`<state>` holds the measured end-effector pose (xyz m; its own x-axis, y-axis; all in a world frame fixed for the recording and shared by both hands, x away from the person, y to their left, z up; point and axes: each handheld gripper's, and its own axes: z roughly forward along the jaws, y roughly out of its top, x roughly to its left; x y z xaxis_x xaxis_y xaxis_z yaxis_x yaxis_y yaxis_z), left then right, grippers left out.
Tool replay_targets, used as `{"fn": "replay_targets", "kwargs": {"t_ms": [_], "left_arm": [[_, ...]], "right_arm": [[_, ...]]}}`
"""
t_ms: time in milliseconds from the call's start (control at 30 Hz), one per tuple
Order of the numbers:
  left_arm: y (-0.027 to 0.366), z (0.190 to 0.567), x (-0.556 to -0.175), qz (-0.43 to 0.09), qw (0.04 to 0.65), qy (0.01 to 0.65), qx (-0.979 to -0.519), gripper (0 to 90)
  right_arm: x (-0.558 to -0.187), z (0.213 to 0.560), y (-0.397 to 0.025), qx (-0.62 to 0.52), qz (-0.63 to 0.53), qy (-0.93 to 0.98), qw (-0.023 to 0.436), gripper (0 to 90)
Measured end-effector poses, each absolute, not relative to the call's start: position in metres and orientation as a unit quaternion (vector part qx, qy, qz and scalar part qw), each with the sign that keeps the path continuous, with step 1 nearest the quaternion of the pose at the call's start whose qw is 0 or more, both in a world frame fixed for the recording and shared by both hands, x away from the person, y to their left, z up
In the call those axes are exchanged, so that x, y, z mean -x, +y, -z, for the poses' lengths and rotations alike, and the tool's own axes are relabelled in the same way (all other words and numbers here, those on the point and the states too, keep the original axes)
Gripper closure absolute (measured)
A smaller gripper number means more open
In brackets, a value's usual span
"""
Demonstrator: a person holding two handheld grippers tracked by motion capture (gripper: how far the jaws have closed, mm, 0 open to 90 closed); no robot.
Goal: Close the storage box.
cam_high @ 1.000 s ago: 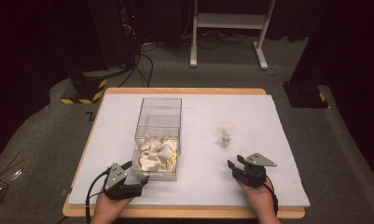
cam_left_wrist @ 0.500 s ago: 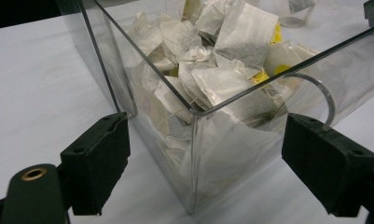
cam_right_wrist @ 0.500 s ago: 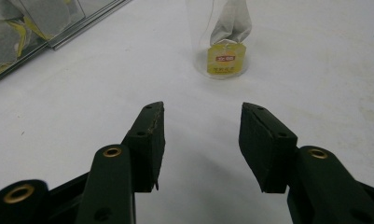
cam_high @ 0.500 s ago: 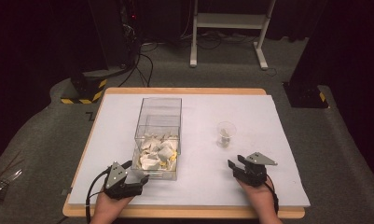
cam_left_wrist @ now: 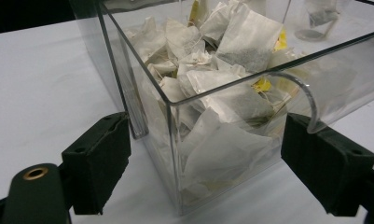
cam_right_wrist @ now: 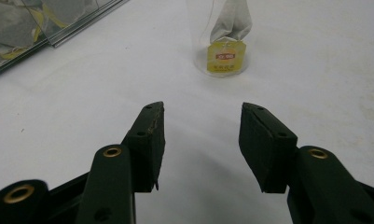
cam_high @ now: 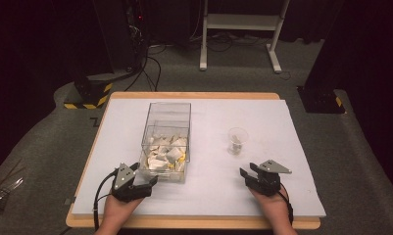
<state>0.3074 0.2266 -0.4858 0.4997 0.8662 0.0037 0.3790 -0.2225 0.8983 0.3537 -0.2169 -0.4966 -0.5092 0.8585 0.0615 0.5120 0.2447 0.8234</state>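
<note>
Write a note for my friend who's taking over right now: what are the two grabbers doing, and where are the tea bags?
Left gripper: open, jaws either side of the near corner of the clear box, holding nothing.
Right gripper: open, empty, resting on the white mat, pointing at the plastic cup.
Tea bags: piled in the near end of the box.
Done: one tea bag sits in the cup, its yellow tag showing.
Left, probably: move more bags from box to cup.

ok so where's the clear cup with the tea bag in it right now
In the high view the clear cup stands on the white mat, right of the clear box of tea bags and just beyond the right gripper.
</note>
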Motion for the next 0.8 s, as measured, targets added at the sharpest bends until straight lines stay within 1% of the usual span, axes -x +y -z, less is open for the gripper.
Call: {"fn": "replay_targets", "kwargs": {"t_ms": [267,800], "left_arm": [[0.220,0.484,-0.320,-0.271,0.460,0.421,-0.733,15.9],[0.218,0.484,-0.342,-0.271,0.458,0.439,-0.724,15.5]], "right_arm": [[-0.353,0.496,-0.217,-0.452,-0.419,0.759,0.208,50.6],[-0.352,0.497,-0.218,-0.450,-0.421,0.759,0.207,50.5]]}}
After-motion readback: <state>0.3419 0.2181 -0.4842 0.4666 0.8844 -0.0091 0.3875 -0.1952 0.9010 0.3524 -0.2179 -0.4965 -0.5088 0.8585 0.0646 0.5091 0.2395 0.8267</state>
